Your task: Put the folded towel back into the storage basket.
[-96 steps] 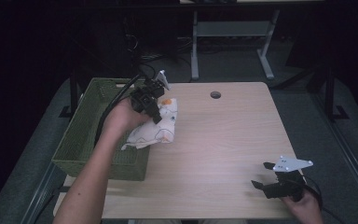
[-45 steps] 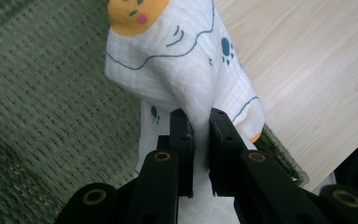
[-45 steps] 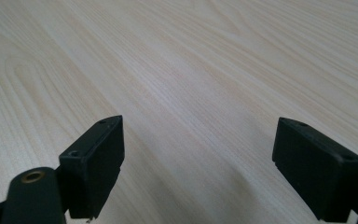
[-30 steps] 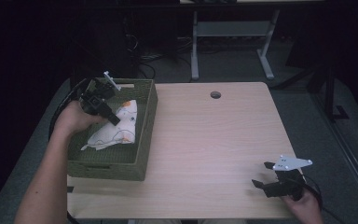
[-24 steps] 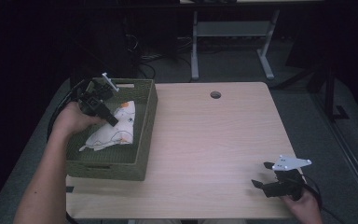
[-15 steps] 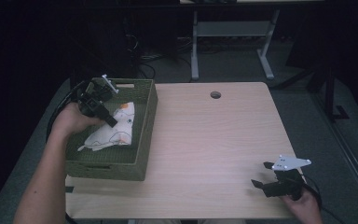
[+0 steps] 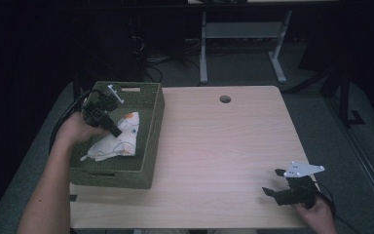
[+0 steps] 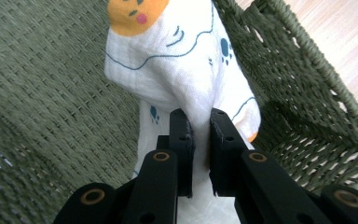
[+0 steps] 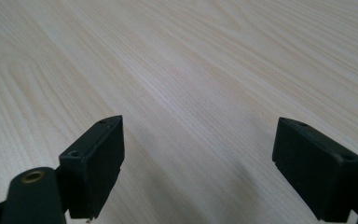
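A white cloth (image 7: 119, 141) printed with blue marks and orange patches lies inside the green woven basket (image 7: 146, 151) at the table's left. My left gripper (image 7: 113, 127) is shut on a fold of the cloth (image 8: 186, 60), which drapes down from between its pads onto the basket floor (image 8: 51, 84). My right gripper (image 7: 272, 187) rests low over the bare wooden tabletop (image 9: 191, 70) at the near right corner. Its jaws stand wide apart with nothing between them.
The basket's right wall (image 8: 303, 79) rises close beside the held cloth. A round cable hole (image 7: 225, 99) sits near the table's far edge. A desk frame (image 7: 238, 34) stands on the dark floor behind the table.
My left gripper has sunk a little into the basket with the cloth still in it, and more of the cloth lies on the basket floor. The right gripper has stayed put.
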The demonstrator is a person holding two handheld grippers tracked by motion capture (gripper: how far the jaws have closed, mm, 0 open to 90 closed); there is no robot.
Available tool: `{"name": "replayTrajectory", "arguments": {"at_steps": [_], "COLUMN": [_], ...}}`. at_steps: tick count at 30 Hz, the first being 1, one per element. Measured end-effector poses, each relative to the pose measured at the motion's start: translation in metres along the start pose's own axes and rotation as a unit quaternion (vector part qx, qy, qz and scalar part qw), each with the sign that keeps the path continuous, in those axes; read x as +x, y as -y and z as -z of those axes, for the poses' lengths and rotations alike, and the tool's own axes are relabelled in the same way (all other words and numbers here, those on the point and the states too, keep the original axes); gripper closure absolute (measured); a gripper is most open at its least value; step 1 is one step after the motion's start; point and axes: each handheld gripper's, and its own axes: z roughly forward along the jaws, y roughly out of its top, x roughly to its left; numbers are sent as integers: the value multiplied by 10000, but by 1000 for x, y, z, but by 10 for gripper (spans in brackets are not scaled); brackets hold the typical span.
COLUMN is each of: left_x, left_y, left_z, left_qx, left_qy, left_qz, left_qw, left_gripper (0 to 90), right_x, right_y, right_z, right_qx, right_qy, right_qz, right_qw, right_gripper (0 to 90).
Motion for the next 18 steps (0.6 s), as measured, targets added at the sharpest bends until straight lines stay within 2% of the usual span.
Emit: {"name": "replayTrajectory", "arguments": {"at_steps": [8, 18], "left_x": [3, 4], "left_y": [-2, -5], "left_z": [-16, -26], "left_qx": [86, 193], "left_qy": [-6, -134], "left_qz": [-90, -410], "left_qw": [9999, 9989], "left_gripper": [816, 810], "right_x": [-2, -2], "right_y": [2, 2], "right_z": [2, 3], "right_qx": [6, 7], "right_qy": [22, 36], "right_qz": [41, -24], "right_qw": [10000, 10000], "right_gripper": [164, 165]}}
